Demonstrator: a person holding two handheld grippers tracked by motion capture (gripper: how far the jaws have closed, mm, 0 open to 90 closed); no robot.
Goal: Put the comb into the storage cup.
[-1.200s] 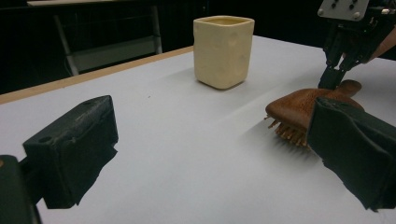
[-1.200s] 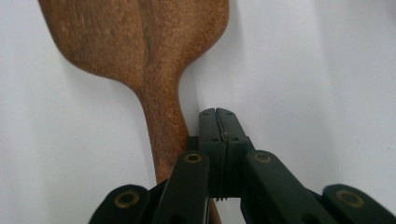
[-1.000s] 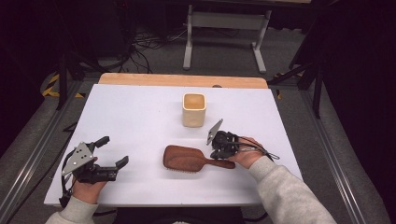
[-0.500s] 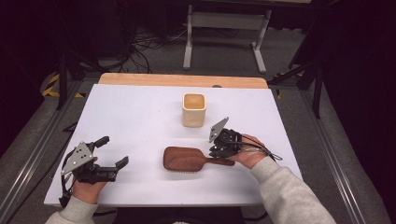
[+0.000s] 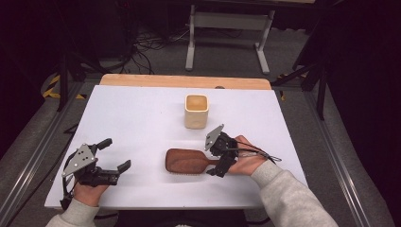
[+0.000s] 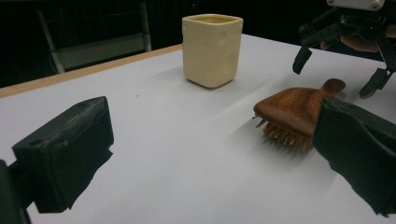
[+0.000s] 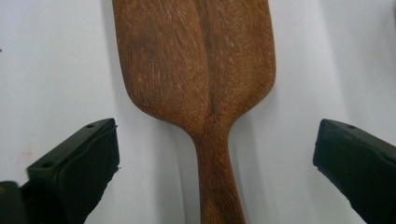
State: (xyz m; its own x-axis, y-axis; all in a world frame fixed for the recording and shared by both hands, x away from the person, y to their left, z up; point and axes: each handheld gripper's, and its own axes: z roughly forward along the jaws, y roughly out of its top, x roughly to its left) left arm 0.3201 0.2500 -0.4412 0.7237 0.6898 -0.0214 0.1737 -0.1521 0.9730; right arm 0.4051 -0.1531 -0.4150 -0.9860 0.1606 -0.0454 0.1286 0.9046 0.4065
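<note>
Hairbrush (image 5: pixel 187 161): laid bristles down on the table (image 5: pixel 142 118), near the cup (image 5: pixel 196 111).
Right tool (image 7: pixel 212 154): jaws spread wide, straddling the handle; no contact made.
Left tool (image 5: pixel 116 156): jaws apart, nothing held, parked well aside.
Progress: grasp judged not yet made; closing and lifting remain.

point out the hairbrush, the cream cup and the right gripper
hairbrush (image 5: pixel 185 161), high view, on the wooden back of its head
cream cup (image 6: pixel 212 50), left gripper view, on its front wall
right gripper (image 7: pixel 215 158), right gripper view, midway between its open jaws, over the brush handle
</note>
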